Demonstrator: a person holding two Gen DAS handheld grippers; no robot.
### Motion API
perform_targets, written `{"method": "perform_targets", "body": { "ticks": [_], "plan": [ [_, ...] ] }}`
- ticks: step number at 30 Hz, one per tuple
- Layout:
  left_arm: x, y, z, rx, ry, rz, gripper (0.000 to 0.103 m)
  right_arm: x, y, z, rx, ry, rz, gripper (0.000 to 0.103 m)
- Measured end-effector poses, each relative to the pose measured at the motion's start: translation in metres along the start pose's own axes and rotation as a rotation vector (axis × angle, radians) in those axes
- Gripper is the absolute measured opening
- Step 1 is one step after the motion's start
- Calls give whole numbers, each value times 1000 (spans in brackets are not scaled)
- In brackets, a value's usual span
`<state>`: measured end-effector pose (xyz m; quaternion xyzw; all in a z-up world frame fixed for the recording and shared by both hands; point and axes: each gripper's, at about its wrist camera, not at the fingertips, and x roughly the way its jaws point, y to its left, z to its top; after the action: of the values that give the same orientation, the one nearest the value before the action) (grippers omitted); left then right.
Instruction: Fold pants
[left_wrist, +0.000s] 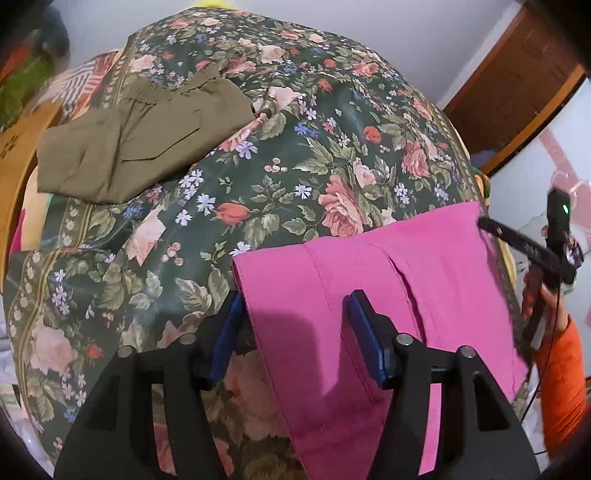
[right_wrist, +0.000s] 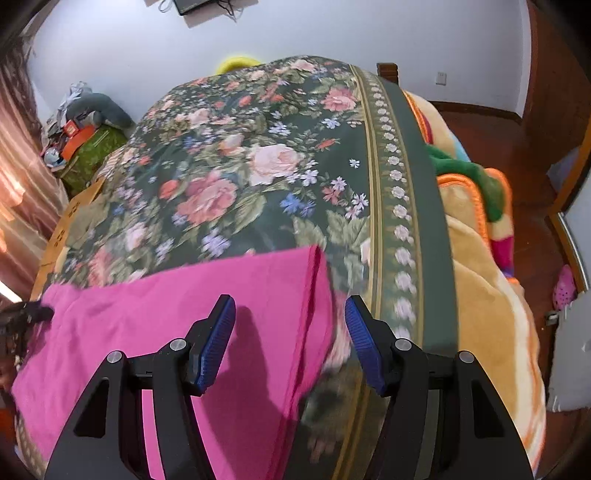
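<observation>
Pink pants (left_wrist: 388, 280) lie flat on the near edge of a bed with a dark floral cover (left_wrist: 288, 155); they also show in the right wrist view (right_wrist: 192, 302). My left gripper (left_wrist: 293, 325) is open above the pants' left edge, holding nothing. My right gripper (right_wrist: 290, 328) is open over the pants' right edge, empty. The right gripper's body also shows in the left wrist view (left_wrist: 546, 251) at the far right.
Folded olive-green pants (left_wrist: 140, 140) lie at the bed's far left. A cardboard box (left_wrist: 14, 177) stands left of the bed. A yellow-orange blanket (right_wrist: 480, 302) hangs off the right side. Cluttered nightstand (right_wrist: 85, 147) at back left; wooden floor on the right.
</observation>
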<state>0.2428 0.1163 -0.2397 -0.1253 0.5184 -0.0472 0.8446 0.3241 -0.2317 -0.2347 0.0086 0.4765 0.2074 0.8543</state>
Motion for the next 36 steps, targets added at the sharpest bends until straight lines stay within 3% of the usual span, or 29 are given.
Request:
{"method": "perform_targets", "body": {
  "ticks": [1,3,5,8,11,18,20,22,24,25,32,36],
  "plan": [
    [0,-3,-2,16,-14,14,59,5,-1,2,-4,8,-22,53],
    [-1,-6,-2,35,-26,31,55,12,-2,2,-4,12,-18,23],
    [-3,-10,-4,53,-36,48,44,13,3,2,-29,2,-4,11],
    [-7,-14,-8,76,-75,125,33,12,14,-2,-113,-22,-57,7],
    [-3,-21,-14,111,-87,215,31,15,16,-3,-147,-19,-98,5],
    [-11,-7,-15,48,-61,181,35,8,12,1,-120,49,-152,5],
    [-20,-10,-17,54,-58,209,37,-9,15,0,-107,41,-141,6],
    [-33,-14,-22,86,-55,235,40,-29,19,-3,-113,16,-129,14],
    [-46,-17,-29,97,-63,245,47,-54,26,-9,-126,-15,-127,42],
    [-53,-17,-33,94,-67,239,52,-68,31,-13,-135,-38,-121,45],
    [-93,-23,-65,12,-99,167,75,-117,73,-40,-182,-86,-21,46],
    [-100,-25,-87,-40,-86,95,76,-123,101,-66,-204,-71,47,53]
  ]
}}
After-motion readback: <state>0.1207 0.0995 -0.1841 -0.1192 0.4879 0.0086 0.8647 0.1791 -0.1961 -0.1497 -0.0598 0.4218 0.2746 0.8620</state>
